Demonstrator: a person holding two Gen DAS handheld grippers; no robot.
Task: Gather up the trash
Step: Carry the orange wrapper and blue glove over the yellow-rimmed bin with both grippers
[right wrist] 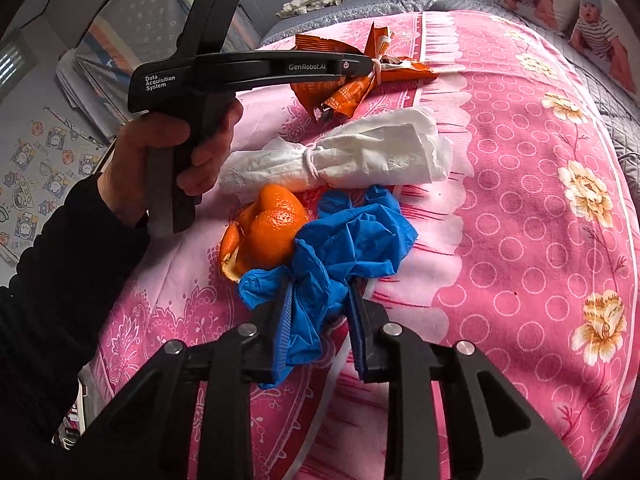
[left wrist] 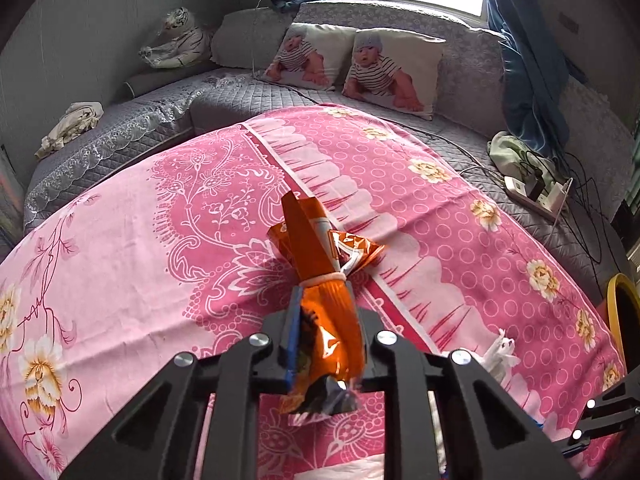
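Note:
My left gripper [left wrist: 322, 320] is shut on an orange snack wrapper [left wrist: 320, 264] tied with a rubber band, held just above the pink bedspread [left wrist: 120, 220]. The wrapper also shows in the right wrist view [right wrist: 352, 80], at the tip of the left gripper [right wrist: 370, 66]. My right gripper [right wrist: 320, 308] is shut on a crumpled blue glove [right wrist: 344, 240] that lies on the bedspread [right wrist: 520, 200]. An orange peel [right wrist: 268, 232] touches the glove's left side. A white tissue bundle [right wrist: 360, 156] tied with a band lies just beyond them.
Two baby-print pillows [left wrist: 352, 64] and a plush tiger [left wrist: 180, 40] sit on the grey sofa [left wrist: 160, 120] behind the bed. A power strip with cables [left wrist: 536, 192] lies at right. A yellow-rimmed bin [left wrist: 624, 312] stands at the right edge. A crumpled cloth [left wrist: 72, 124] lies at left.

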